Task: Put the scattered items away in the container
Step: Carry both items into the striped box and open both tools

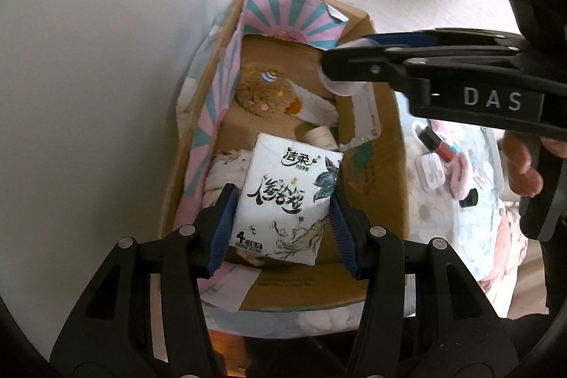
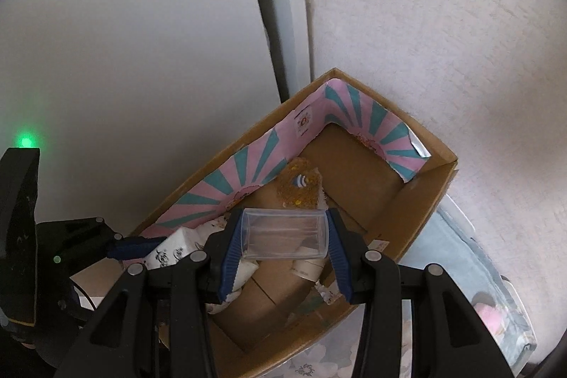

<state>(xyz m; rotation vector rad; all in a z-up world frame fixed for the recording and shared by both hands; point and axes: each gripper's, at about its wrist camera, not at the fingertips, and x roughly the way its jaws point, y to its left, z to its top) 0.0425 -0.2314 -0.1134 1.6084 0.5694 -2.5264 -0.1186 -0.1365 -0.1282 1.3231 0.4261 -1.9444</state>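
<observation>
**Both grippers loaded over the cardboard box**

I had the left gripper [image 1: 281, 218] closed on a tissue pack [image 1: 285, 197], its jaws pressed against the pack's two long sides with the printed face turned up toward my camera. The pack hung over the near end of the cardboard box [image 1: 375, 186], above a pale folded cloth [image 1: 226, 176] that lay just left of the jaws on the box floor.

My right gripper [image 2: 283, 234] was clamped across a clear plastic case [image 2: 283, 232], jaws closed on its two short ends, the case lying level between them. It sat over the middle of the box [image 2: 418, 201]. From the left wrist camera I saw that gripper [image 1: 340, 69] reaching in from the right, above the box's right wall.

Beyond the left jaws, deeper in the box, a brown plush toy [image 1: 260, 91] rested against the pink and teal striped lining [image 1: 283, 20], with a white strip of fabric [image 1: 315, 105] trailing from it toward the right wall. A small cream roll [image 1: 319, 137] lay just ahead of the tissue pack's far edge.

To the right of the box, outside it, I could make out a red and black tube [image 1: 437, 144], a pink fluffy item [image 1: 460, 172] and a small white object [image 1: 432, 172] on a flowered sheet [image 1: 425, 218]. A hand [image 1: 521, 165] gripped the right tool's handle at the frame edge.
</observation>
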